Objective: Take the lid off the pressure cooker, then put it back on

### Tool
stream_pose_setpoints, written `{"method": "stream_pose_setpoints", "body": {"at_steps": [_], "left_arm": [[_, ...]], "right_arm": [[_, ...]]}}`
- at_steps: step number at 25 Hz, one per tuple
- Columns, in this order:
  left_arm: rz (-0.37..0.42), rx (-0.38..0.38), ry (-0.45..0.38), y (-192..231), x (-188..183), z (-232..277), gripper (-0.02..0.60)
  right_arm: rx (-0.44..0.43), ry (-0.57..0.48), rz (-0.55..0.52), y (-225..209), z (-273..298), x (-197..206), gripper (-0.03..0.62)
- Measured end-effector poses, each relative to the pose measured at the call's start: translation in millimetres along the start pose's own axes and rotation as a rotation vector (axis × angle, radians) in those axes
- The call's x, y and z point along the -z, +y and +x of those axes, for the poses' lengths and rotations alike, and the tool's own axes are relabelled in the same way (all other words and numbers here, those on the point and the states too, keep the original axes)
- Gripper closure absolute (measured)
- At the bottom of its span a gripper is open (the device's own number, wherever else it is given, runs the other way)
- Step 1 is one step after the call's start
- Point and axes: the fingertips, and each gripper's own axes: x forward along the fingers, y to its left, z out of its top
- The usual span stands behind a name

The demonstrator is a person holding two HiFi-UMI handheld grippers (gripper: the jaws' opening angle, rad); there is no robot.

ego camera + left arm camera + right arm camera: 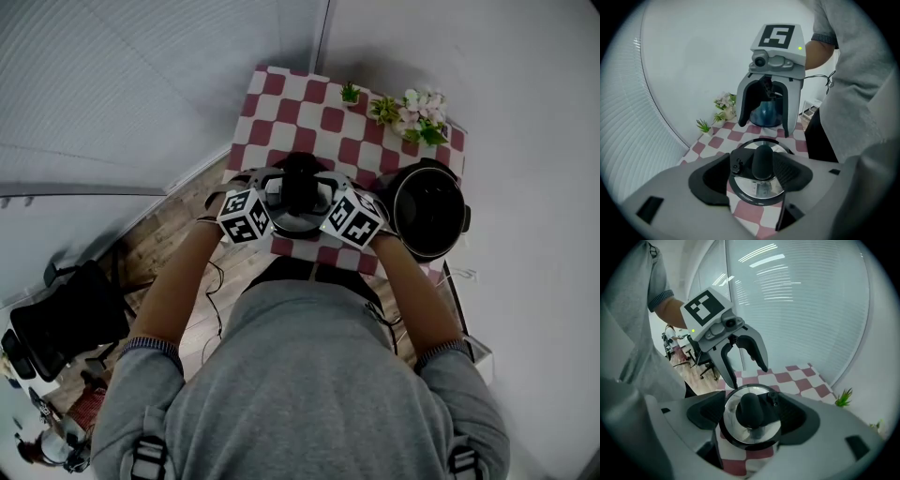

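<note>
The round steel lid with a black knob [298, 190] is off the black pressure cooker pot [459, 202], which stands open at the right of the red-and-white chequered desk [281, 103]. The left tongs [757, 173] and right tongs [752, 416] face each other, each closed onto the lid from its own side, over the cloth just beside the pot. To reseat it well, I judge both hands should carry it across level and together. They should centre it over the rim, then lower it squarely; uneven lowering could tilt it or let it slip.
</note>
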Motion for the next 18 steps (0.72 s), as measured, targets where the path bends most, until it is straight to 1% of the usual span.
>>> {"method": "stream_pose_setpoints", "body": {"at_steps": [5, 9, 15, 18], "left_arm": [[0.030, 0.052, 0.067, -12, 15, 19, 0.270], [0.053, 0.082, 0.104, -18, 25, 33, 0.270], [0.073, 0.122, 0.158, -26, 40, 52, 0.270], [0.068, 0.132, 0.171, -26, 46, 61, 0.270]], "right_arm": [[-0.021, 0.111, -0.058, 0, 21, 21, 0.230], [-0.037, 0.185, -0.096, 1, 38, 34, 0.230], [-0.057, 0.268, -0.133, 3, 59, 54, 0.229], [-0.066, 0.292, -0.134, 0, 68, 61, 0.230]]}}
